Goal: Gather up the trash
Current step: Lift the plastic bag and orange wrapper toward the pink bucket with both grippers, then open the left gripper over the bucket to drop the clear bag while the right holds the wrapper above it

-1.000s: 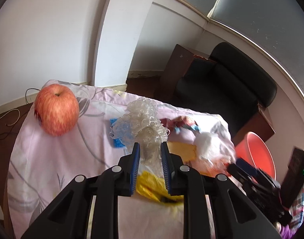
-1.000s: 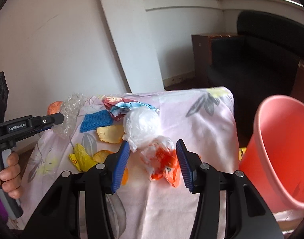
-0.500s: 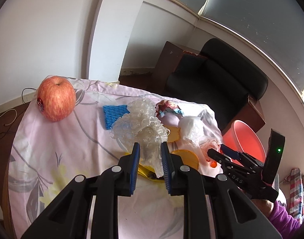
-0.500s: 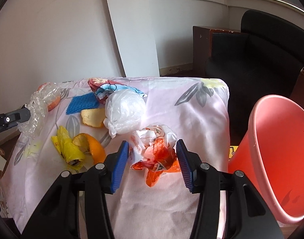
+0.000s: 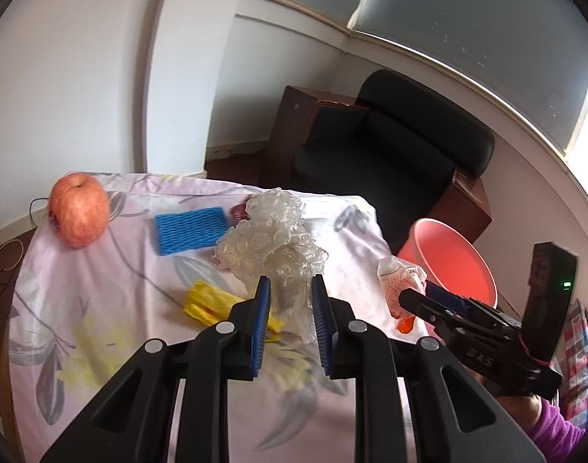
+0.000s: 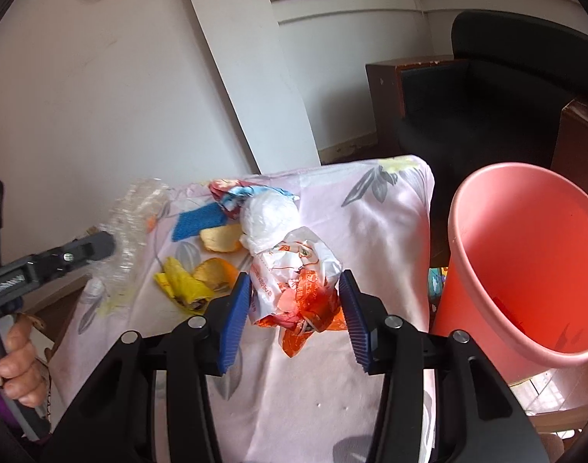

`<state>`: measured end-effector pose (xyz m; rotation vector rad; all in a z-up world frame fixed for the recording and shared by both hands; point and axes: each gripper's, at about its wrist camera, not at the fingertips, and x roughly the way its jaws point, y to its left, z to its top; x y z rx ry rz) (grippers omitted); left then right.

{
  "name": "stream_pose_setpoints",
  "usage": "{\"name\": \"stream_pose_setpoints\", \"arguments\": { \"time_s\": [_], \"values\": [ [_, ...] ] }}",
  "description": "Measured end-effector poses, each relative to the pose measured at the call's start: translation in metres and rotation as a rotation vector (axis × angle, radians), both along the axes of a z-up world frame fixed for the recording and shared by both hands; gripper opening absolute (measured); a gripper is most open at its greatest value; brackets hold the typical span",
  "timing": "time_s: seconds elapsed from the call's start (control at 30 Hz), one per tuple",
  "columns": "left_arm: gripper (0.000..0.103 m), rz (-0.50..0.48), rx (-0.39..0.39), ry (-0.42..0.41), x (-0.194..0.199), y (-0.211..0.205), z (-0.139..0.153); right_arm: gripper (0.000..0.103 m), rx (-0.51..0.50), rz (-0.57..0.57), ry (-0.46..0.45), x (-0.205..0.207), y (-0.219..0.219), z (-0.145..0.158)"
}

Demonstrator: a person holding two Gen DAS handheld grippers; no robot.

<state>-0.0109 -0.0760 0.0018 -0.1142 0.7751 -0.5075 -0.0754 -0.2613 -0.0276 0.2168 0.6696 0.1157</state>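
Observation:
My left gripper (image 5: pixel 290 322) is shut on a wad of clear bubble wrap (image 5: pixel 270 247) and holds it above the pink flowered tablecloth (image 5: pixel 101 308). My right gripper (image 6: pixel 294 312) is shut on a crumpled white and orange plastic bag (image 6: pixel 297 293), lifted off the cloth beside the pink bucket (image 6: pixel 525 270). The bucket also shows in the left wrist view (image 5: pixel 452 262), off the table's right edge. On the cloth lie a white plastic ball (image 6: pixel 270 220), orange peels (image 6: pixel 213 270), a yellow wrapper (image 6: pixel 182 285), a blue foam net (image 5: pixel 189 229) and a colourful wrapper (image 6: pixel 232 193).
A red apple (image 5: pixel 78 210) stands at the far left corner of the cloth. A black armchair (image 5: pixel 390 162) and a brown cabinet (image 5: pixel 294 131) stand behind the table. A white pillar (image 6: pixel 247 77) rises at the wall.
Both grippers have lifted and drawn back from the pile. The right gripper has closed on the orange bag and raised it beside the bucket. The left still holds the bubble wrap.

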Motion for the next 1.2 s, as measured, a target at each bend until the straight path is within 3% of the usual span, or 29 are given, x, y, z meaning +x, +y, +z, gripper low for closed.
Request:
{"name": "stream_pose_setpoints", "arguments": {
  "time_s": [0.5, 1.2],
  "values": [
    [0.021, -0.134, 0.092, -0.030, -0.008, -0.107, 0.003, 0.048, -0.004, -0.132, -0.076, -0.042, -0.057, 0.018],
    [0.021, -0.301, 0.180, -0.055, -0.006, -0.233, -0.013, 0.048, 0.010, -0.369, -0.059, -0.052, -0.150, -0.008]
  ]
}}
